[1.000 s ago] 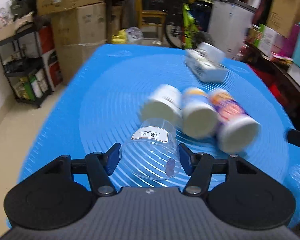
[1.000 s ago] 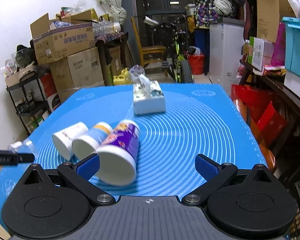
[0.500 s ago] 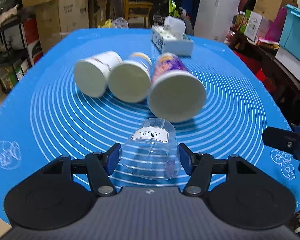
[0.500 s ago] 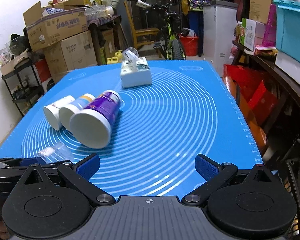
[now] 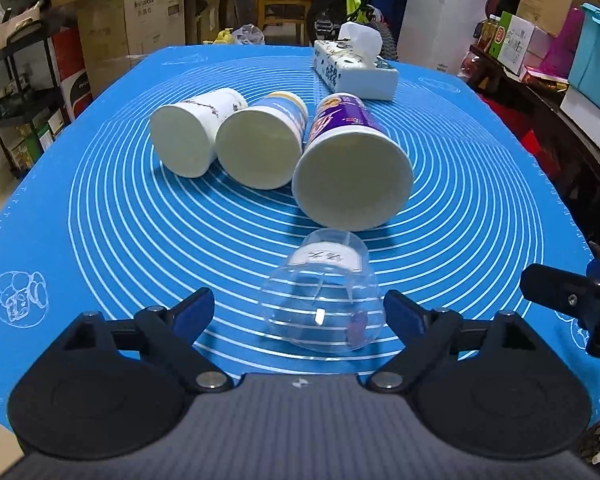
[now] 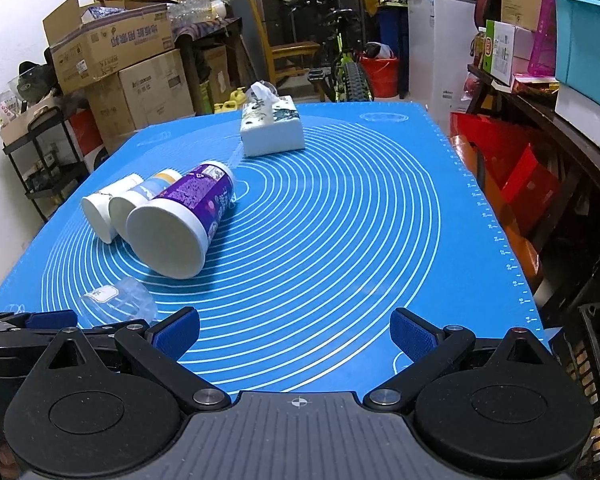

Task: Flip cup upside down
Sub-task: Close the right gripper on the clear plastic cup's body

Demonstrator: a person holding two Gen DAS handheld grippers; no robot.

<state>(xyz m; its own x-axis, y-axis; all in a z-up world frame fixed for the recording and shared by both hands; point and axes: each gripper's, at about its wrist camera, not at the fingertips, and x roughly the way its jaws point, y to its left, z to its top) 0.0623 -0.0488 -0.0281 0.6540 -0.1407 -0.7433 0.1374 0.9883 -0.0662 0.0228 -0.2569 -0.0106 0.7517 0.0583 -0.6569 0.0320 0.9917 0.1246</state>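
Note:
A clear plastic cup (image 5: 324,300) with a white label lies on its side on the blue mat (image 5: 140,240), its mouth toward me. My left gripper (image 5: 300,312) is open, its blue pads on either side of the cup; the right pad is close to its rim and the left pad stands well apart. The cup also shows in the right wrist view (image 6: 118,300), low at the left, beside the left gripper's fingers (image 6: 52,318). My right gripper (image 6: 296,334) is open and empty above the mat's near edge.
Three paper cups lie on their sides just beyond the clear cup: white (image 5: 192,136), blue-banded (image 5: 260,144), purple (image 5: 352,168). A tissue box (image 5: 356,70) stands at the far side. Cartons, shelves and a bicycle surround the table.
My left gripper has opened and let go of the clear cup, which now lies on the mat tipped to the right. The right gripper has hardly moved.

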